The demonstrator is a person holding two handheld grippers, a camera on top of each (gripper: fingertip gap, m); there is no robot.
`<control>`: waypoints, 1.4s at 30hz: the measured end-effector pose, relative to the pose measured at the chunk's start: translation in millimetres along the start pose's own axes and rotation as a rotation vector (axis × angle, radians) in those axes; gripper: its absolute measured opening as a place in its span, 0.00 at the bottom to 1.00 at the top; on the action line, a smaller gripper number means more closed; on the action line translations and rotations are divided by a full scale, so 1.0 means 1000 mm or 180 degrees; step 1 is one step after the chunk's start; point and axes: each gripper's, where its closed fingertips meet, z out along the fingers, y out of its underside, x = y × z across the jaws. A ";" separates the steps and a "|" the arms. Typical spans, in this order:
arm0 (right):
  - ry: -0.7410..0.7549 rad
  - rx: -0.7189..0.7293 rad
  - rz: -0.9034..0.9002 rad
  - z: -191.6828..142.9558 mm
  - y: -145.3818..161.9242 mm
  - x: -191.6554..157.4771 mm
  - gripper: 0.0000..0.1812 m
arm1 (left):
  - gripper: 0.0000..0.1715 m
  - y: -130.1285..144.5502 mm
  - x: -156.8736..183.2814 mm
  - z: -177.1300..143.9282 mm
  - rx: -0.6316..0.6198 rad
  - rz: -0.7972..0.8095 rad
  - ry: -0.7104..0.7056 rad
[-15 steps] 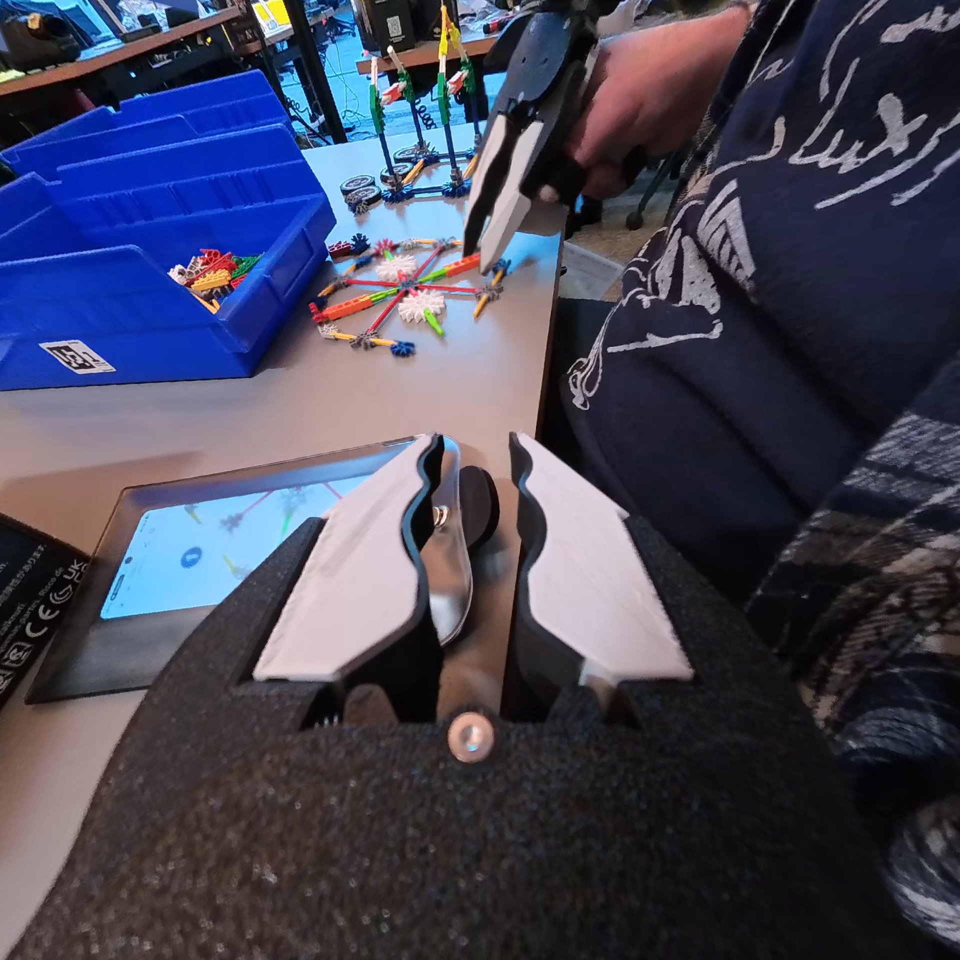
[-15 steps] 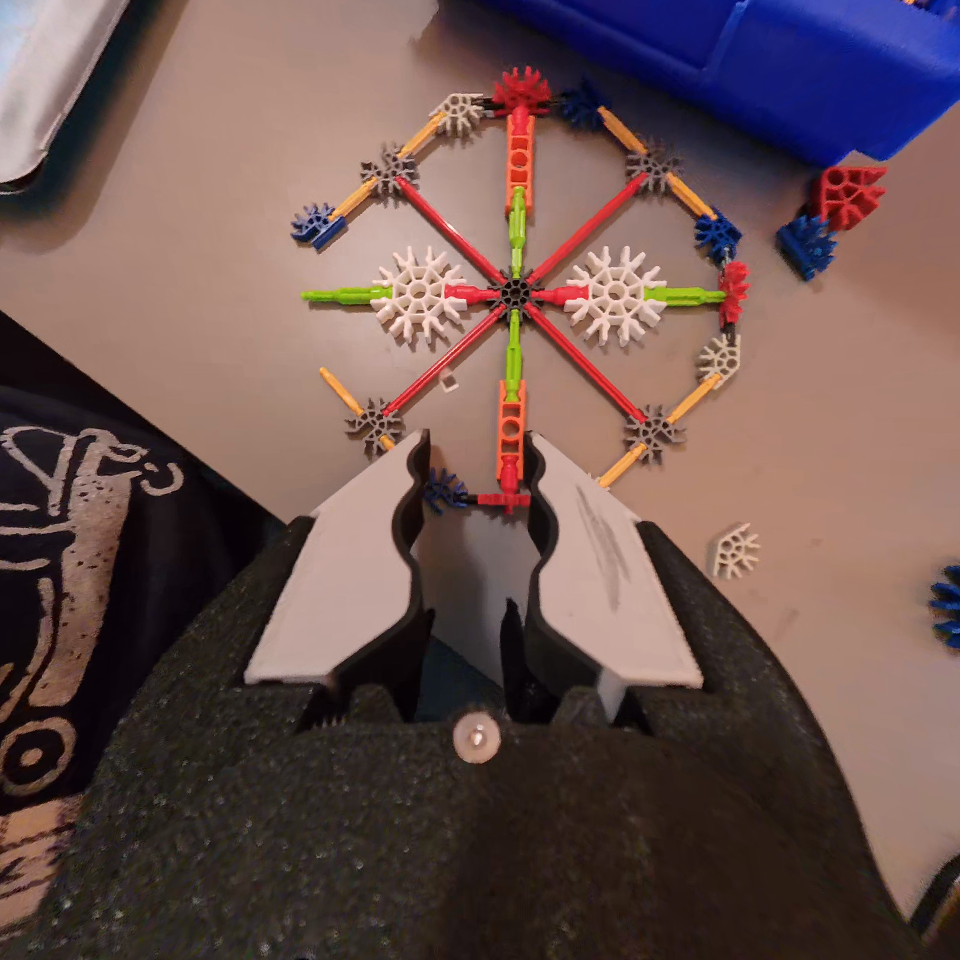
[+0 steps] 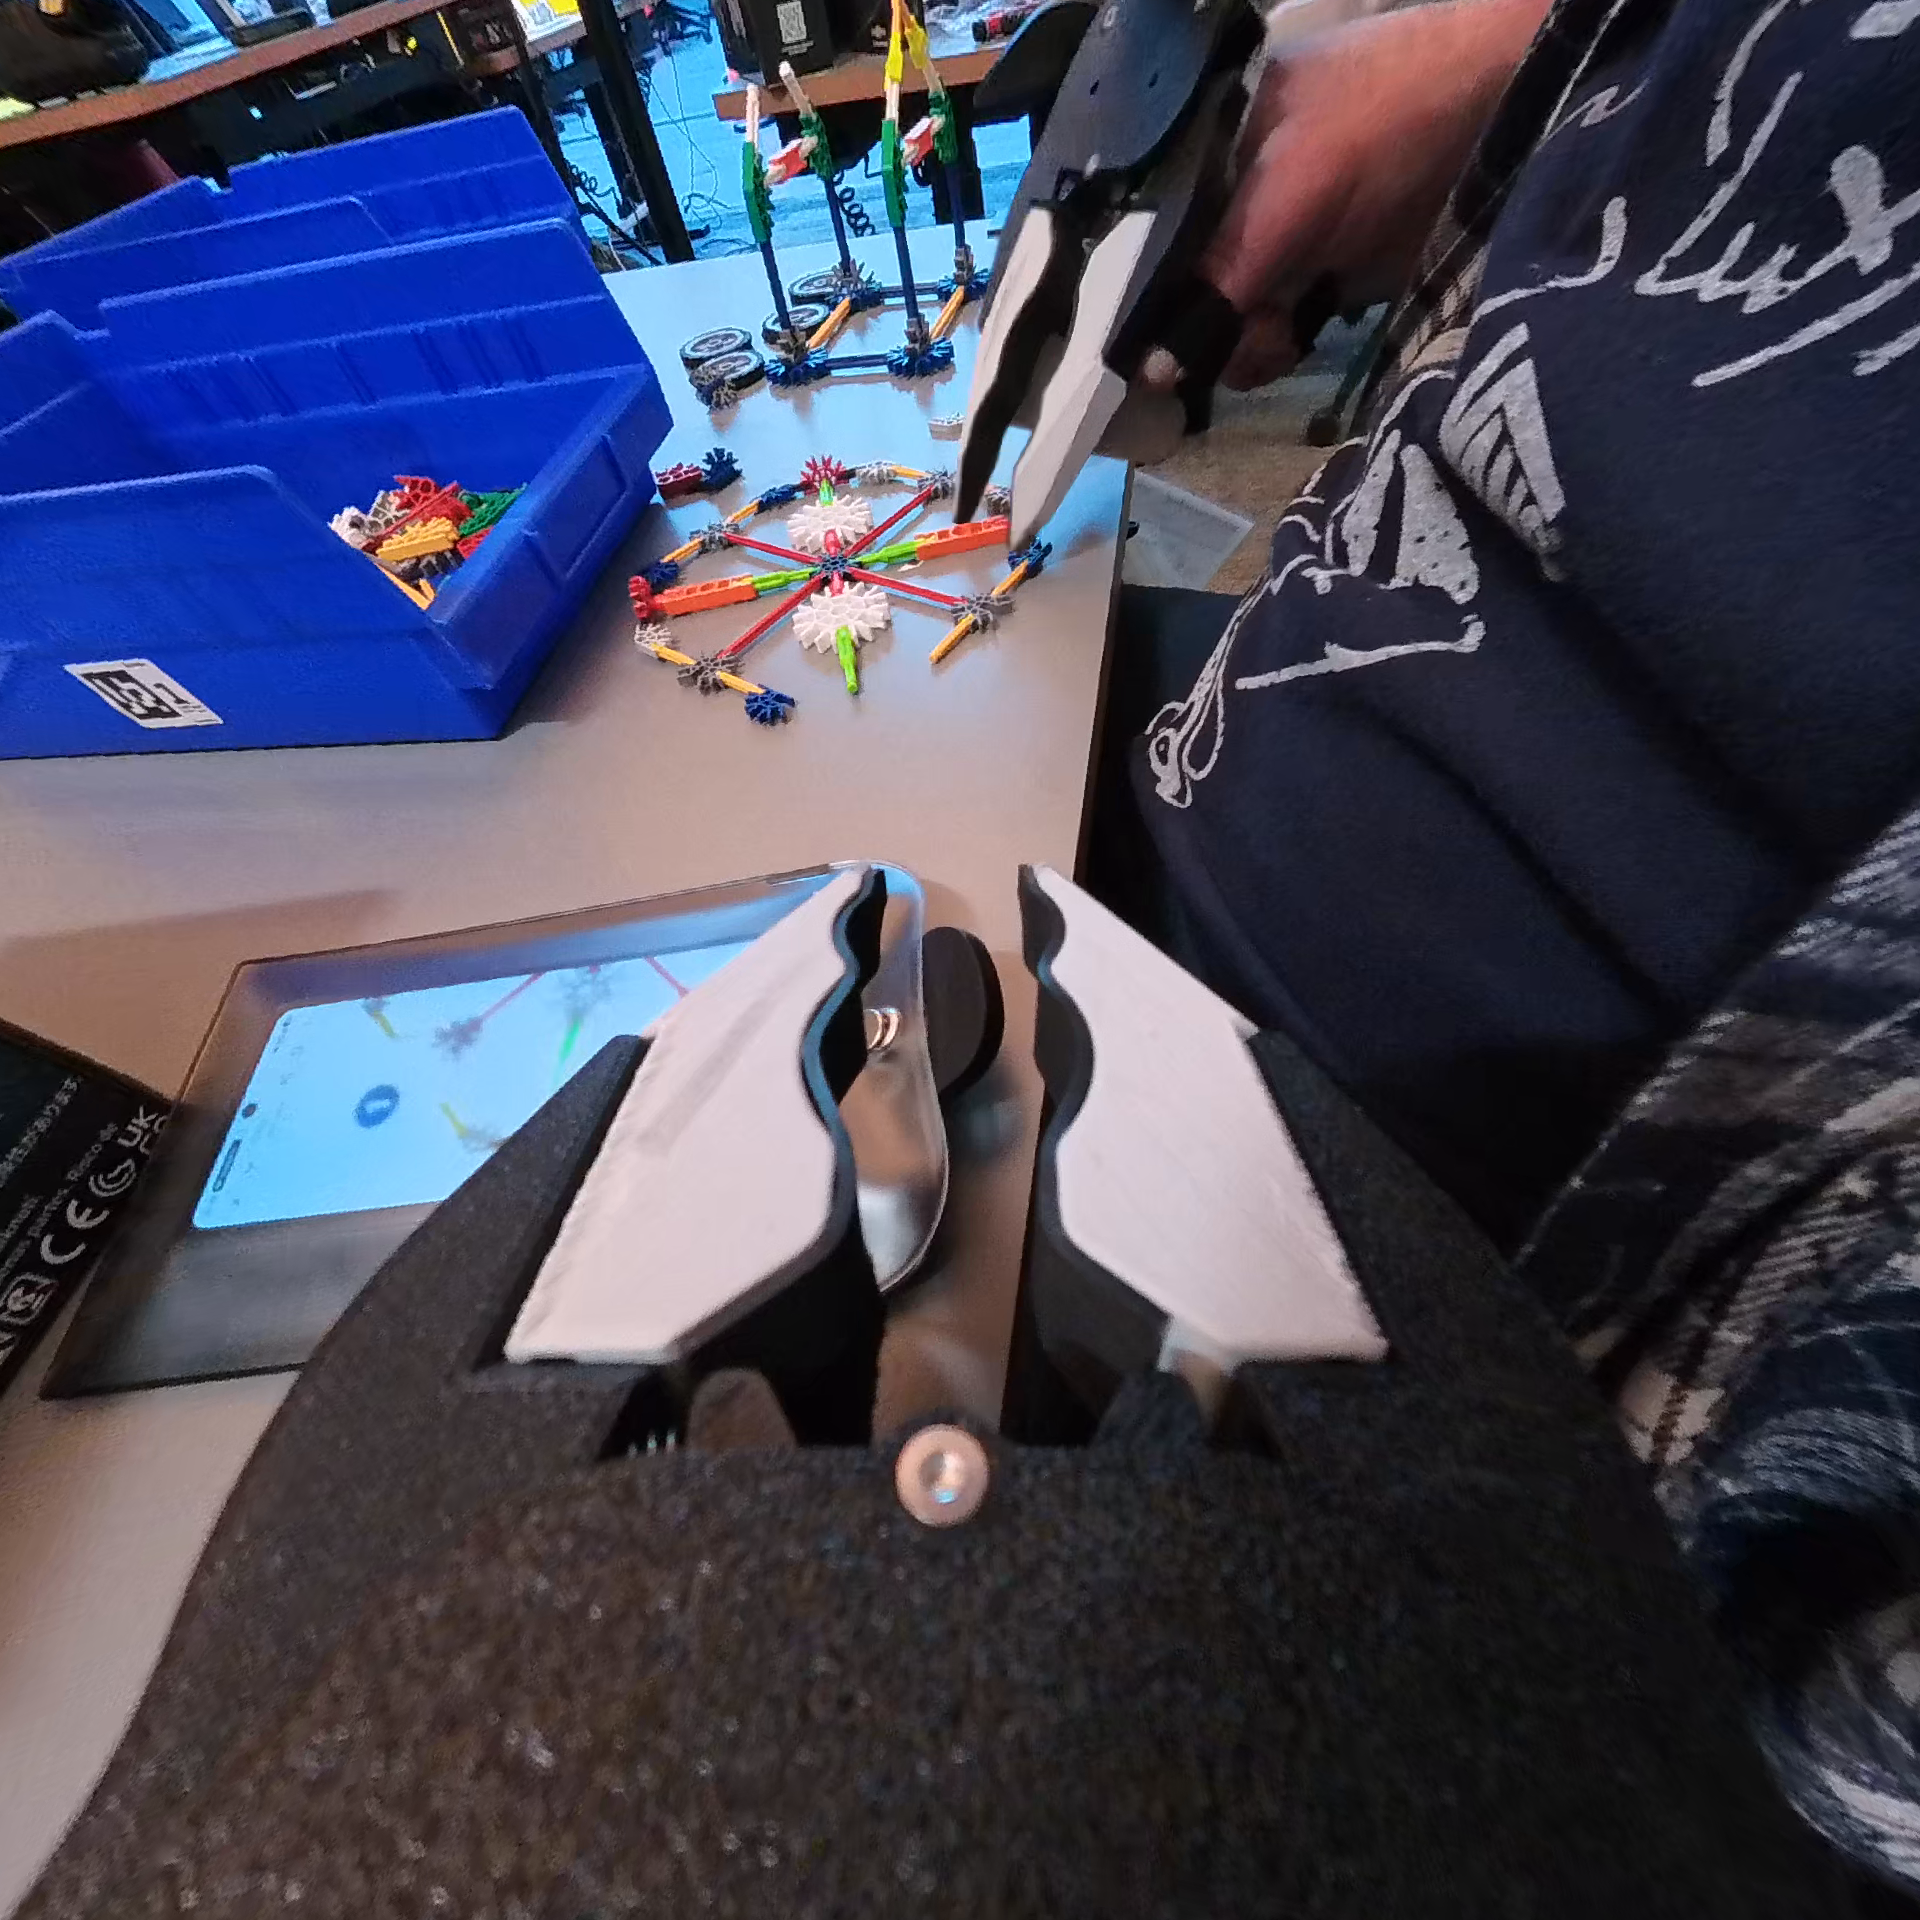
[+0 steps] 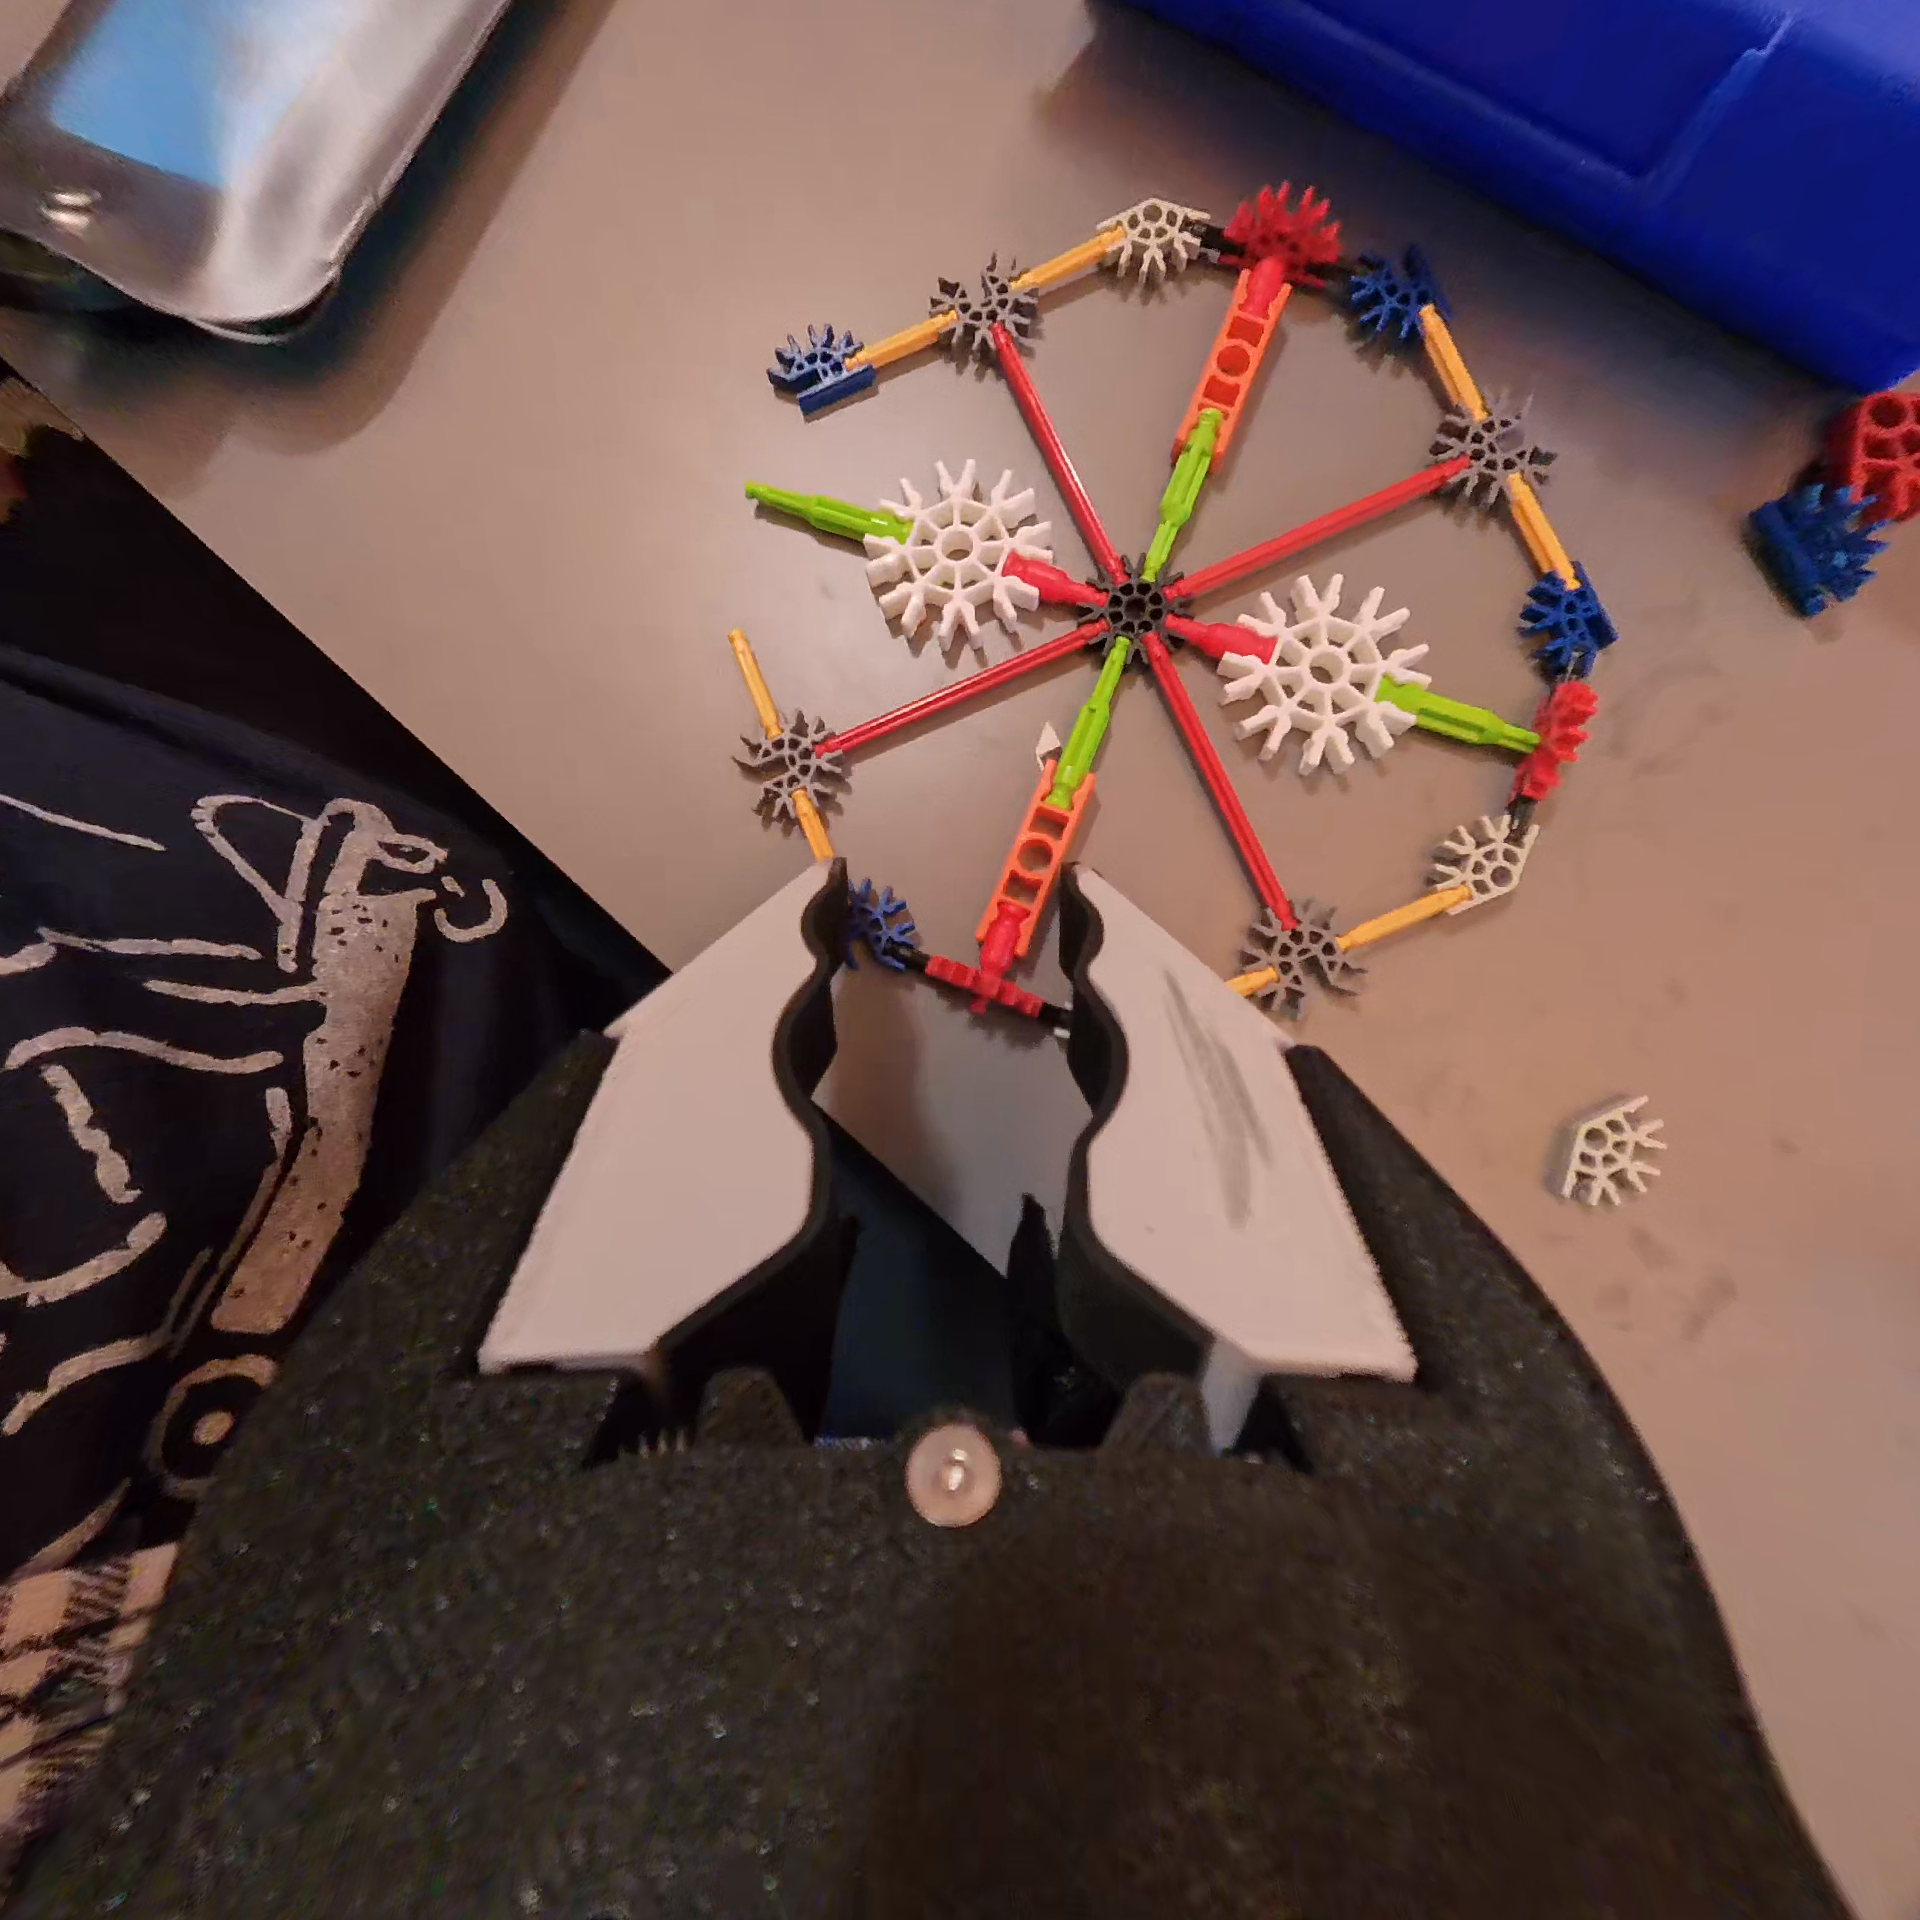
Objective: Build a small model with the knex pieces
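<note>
Compared with half a second ago, the right gripper (image 4: 951, 894) sits lower over the flat toy wheel (image 4: 1138, 608), and the wheel now appears turned in the right wrist view. Its jaws are open, with nothing held. Between the fingertips lie the small red connector (image 4: 982, 977) and the end of the orange spoke piece (image 4: 1034, 862) at the wheel's near rim. A blue connector (image 4: 878, 923) is just beside the left finger. In the left wrist view the right gripper (image 3: 987, 509) points down at the wheel (image 3: 831, 571), close to the table edge on the person's side.

One loose white connector (image 4: 1608, 1148) lies on the table (image 4: 520, 364) apart from the wheel, and a red and blue connector pair (image 4: 1849, 499) rests near the blue bin (image 4: 1610, 135).

Left gripper (image 3: 951, 894) hovers over the corner of a tablet (image 3: 343, 1122) with a lit screen; its jaws are open and hold nothing. A black round knob (image 3: 961, 1003) shows between its fingers. Beyond it stand the blue bin (image 3: 312, 540) with coloured pieces inside and an upright toy frame (image 3: 862, 229) near the far table edge.
</note>
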 end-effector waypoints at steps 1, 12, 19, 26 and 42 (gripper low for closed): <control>0.0016 -0.0026 -0.0033 0.000 0.001 0.001 0.22 | 0.15 0.000 0.000 0.000 0.0001 -0.0001 0.0000; -0.0228 -0.0023 -0.0144 0.007 -0.003 -0.021 0.25 | 0.15 0.002 0.002 0.000 -0.0025 0.0011 0.0015; -0.0329 -0.0028 -0.0222 0.012 -0.007 -0.031 0.25 | 0.15 0.001 0.003 -0.001 0.0024 0.0002 0.0027; -0.0331 -0.0038 -0.0319 0.009 -0.010 -0.030 0.25 | 0.15 0.001 0.004 -0.003 0.0044 -0.0018 0.0043; 0.0331 0.0513 -0.1073 -0.026 -0.130 0.066 0.22 | 0.14 -0.005 -0.024 0.000 0.0152 0.0002 -0.0184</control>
